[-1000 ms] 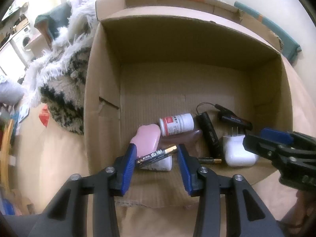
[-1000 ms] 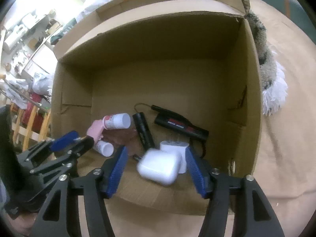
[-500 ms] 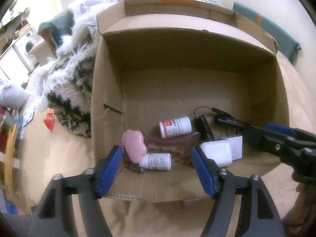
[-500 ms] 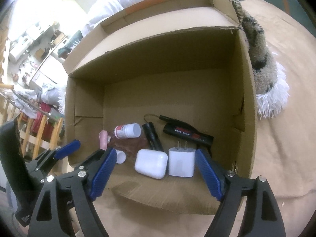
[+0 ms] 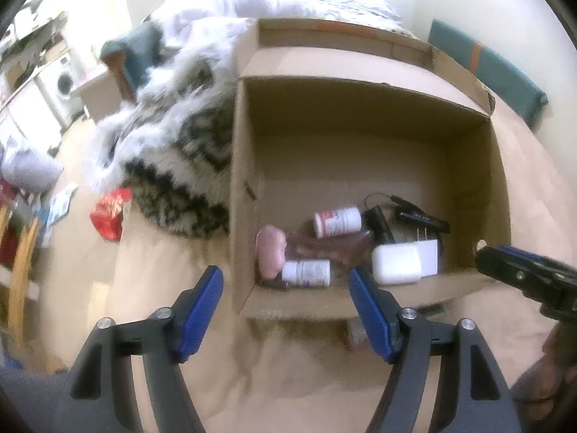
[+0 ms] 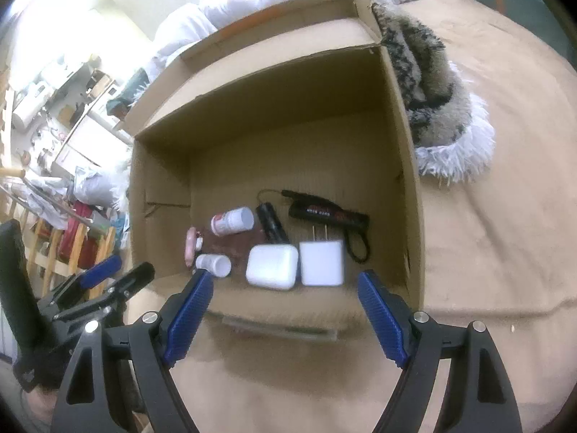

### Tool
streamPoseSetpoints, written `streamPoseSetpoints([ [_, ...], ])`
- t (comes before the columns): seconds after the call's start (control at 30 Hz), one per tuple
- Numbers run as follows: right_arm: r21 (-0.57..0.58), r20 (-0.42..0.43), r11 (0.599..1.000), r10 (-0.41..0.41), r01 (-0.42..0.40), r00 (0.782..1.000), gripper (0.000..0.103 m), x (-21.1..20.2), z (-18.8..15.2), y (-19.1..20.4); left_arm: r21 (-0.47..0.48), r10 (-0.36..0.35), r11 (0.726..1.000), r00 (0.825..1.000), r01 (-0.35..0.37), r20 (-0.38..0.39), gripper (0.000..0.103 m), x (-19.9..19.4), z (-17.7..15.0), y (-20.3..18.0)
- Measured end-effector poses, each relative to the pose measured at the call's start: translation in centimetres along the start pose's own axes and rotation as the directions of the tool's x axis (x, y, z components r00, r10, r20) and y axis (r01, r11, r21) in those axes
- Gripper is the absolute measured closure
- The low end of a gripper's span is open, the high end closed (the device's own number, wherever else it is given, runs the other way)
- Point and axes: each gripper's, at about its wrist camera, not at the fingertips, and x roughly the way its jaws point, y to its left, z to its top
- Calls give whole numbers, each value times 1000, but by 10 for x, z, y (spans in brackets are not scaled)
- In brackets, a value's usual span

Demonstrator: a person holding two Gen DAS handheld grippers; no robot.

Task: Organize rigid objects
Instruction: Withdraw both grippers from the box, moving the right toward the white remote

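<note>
An open cardboard box (image 5: 360, 108) (image 6: 407, 166) stands on a tan bed cover. Inside lie two white pill bottles (image 5: 337, 221) (image 6: 232, 221), a pink object (image 5: 270, 255) (image 6: 190, 249), a white earbud case (image 6: 272, 267) (image 5: 396, 265), a white plug charger (image 6: 322, 263), a small black torch (image 6: 272, 224) and a black device with a cord (image 6: 330, 214). My left gripper (image 5: 286, 301) is open and empty in front of the box's near wall. My right gripper (image 6: 285, 305) is open and empty, also in front of the box.
A shaggy black-and-white rug (image 5: 180, 166) (image 6: 432, 90) lies against the box's side. A red packet (image 5: 110, 211) lies on the cover to the left. White bedding (image 5: 288, 0) is piled behind the box. Furniture and clutter (image 6: 54, 144) stand at the far left.
My left gripper let go of a battery and my right gripper let go of the white earbud case; both opened and drew back out of the box.
</note>
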Motion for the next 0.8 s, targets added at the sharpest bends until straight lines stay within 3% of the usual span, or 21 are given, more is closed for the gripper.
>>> streamPoseSetpoints([
  [0.23, 115, -20, 992, 54, -51, 998, 16, -5, -38, -6, -59, -10, 998, 999, 8, -39, 33, -11, -25, 15],
  [0.37, 163, -52, 985, 65, -55, 997, 16, 1, -53, -7, -76, 20, 997, 998, -24, -56, 33, -12, -36, 18],
  [0.6, 345, -105, 933, 148, -104, 983, 16, 23, -70, -31, -115, 40, 992, 994, -52, -105, 33, -8, -45, 25],
  [0.7, 468, -87, 873, 202, -139, 976, 16, 31, -75, -51, -147, 65, 986, 991, -81, -114, 33, -5, -43, 33],
  [0.8, 630, -26, 751, 273, -196, 962, 16, 41, -86, -69, -202, 51, 976, 989, -79, -140, 33, -1, -40, 40],
])
